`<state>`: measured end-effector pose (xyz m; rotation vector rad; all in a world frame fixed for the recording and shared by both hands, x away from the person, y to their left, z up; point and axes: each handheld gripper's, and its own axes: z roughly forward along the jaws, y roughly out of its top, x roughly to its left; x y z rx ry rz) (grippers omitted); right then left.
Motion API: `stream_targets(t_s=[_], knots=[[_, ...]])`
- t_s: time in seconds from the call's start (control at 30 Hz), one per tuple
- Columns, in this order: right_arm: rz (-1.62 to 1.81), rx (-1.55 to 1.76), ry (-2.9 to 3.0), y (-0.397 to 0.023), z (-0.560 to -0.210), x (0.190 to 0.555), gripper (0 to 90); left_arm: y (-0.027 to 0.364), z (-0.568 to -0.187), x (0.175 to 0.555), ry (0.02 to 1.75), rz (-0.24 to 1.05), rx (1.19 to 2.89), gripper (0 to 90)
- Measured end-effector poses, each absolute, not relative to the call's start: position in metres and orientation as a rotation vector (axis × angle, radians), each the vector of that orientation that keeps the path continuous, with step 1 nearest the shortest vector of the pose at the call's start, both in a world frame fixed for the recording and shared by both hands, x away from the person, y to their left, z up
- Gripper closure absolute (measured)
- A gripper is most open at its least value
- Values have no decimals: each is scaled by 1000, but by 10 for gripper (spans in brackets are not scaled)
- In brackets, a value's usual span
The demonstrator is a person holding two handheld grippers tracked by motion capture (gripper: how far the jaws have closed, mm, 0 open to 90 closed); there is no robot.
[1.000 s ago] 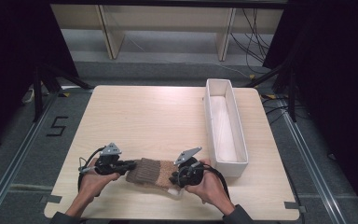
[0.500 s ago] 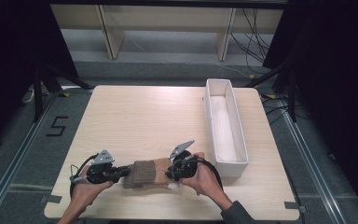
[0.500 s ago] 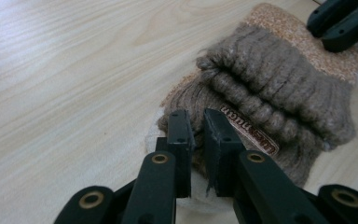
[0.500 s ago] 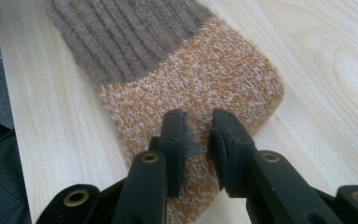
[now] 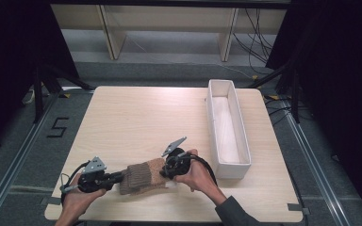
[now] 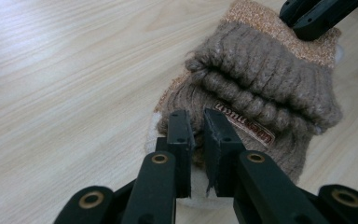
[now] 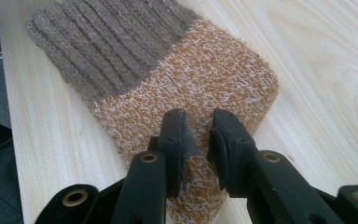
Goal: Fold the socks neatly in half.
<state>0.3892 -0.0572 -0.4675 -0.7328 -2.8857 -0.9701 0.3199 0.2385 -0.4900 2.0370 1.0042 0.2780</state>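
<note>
Both claws are clamped on a knitted sock: the left claw [image 6: 195, 122] pinches the brown ribbed cuff end, the right claw [image 7: 199, 126] the orange-flecked foot end. Since a second ago the two hands have slid the sock [image 5: 143, 176] along the tabletop [image 5: 136, 117], and the right hand now sits higher beside it, so the sock seems mid-way through being straightened or folded. It lies near the front edge, left of the white tray [image 5: 212, 103], with its cuff bunched in thick folds.
</note>
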Motion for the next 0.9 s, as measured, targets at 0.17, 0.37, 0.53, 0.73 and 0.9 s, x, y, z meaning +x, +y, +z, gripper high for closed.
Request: stream_targets(t_s=[0.17,0.37,0.53,0.73,0.9], knots=[[-972,-723,-2884,-55,-468,388,737,242,-489,316,1001,283,2044,809],[-982,-728,-2870,-52,-468,386,728,241,-491,312,1032,296,1997,808],[-1006,-731,-2855,-51,-467,386,714,247,-489,309,1028,303,2005,789],[-1081,-889,-2775,-66,-457,393,578,247,-480,301,1031,332,1940,700],[-1086,-986,-2714,-70,-459,397,444,249,-475,291,1020,336,1933,672]])
